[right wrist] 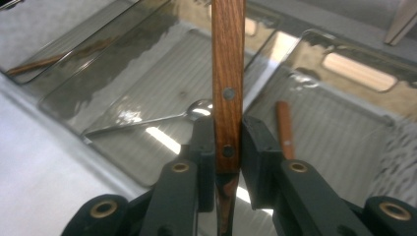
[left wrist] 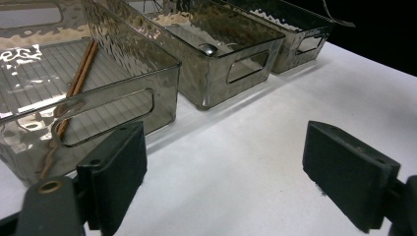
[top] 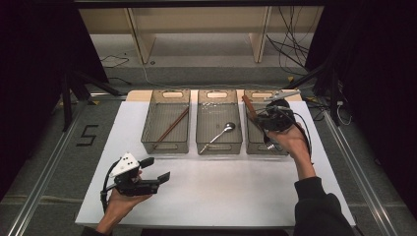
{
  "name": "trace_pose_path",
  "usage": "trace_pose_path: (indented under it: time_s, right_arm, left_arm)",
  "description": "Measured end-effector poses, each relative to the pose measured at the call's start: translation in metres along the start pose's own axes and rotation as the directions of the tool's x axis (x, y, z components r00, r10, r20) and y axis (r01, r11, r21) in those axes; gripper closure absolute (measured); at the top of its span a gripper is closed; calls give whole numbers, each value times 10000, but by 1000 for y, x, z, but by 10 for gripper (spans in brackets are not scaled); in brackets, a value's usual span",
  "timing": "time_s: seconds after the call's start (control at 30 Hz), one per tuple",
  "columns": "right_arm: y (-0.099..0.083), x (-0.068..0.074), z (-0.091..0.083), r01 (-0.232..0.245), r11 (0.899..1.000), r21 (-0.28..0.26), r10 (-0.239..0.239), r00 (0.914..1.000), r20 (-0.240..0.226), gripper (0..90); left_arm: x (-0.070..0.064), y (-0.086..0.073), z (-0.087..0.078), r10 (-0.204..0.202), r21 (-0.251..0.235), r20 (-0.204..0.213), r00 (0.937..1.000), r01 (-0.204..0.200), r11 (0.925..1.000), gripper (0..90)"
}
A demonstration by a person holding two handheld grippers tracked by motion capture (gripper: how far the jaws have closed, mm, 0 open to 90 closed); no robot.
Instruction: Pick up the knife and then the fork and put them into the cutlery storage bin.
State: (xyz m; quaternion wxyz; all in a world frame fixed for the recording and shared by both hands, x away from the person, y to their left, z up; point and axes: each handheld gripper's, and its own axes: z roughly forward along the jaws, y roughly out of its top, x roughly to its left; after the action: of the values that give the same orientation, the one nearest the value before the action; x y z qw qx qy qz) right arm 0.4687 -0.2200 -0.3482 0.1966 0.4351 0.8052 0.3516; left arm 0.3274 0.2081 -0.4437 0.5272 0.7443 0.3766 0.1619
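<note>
Right gripper (right wrist: 228, 147) pinches a wooden handle (right wrist: 228, 73) squarely between its fingers (right wrist: 204, 152), over the right bin (top: 282, 147). Left gripper (top: 155, 169) hangs above the table (top: 221, 191), fingers spread wide.

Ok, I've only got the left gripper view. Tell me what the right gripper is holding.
Observer: The right gripper is shut on a wooden handle with two rivets.
Operator: Give me its position.
Observer: It is above the right-hand bin, at the far right of the row of three.
Operator: Report what's in that bin.
Observer: Another wooden-handled piece lies on its floor.
</note>
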Motion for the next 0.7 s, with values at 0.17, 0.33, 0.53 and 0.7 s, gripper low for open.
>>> trace_pose_path:
  time_s: [0.17, 0.33, 0.53, 0.7]
  right_arm:
    - [6, -16, 3, -263, 9997, 4, 263, 9988, 402, 774]
    - [10, -29, 9, -406, 9992, -43, 408, 9963, 762, 774]
    - [10, -39, 16, -548, 9985, -61, 552, 9935, 991, 774]
    - [8, -46, 21, -653, 9979, -58, 655, 9899, 1256, 774]
  left_arm:
    - [0, 0, 0, -2, -49, -7, 10000, 2, 10000, 164]
    - [0, 0, 0, 7, -67, 2, 10000, -7, 10000, 163]
    - [0, 0, -1, 16, -89, 21, 10000, -16, 10000, 163]
    - [0, 0, -1, 27, -99, 26, 10000, -26, 9999, 163]
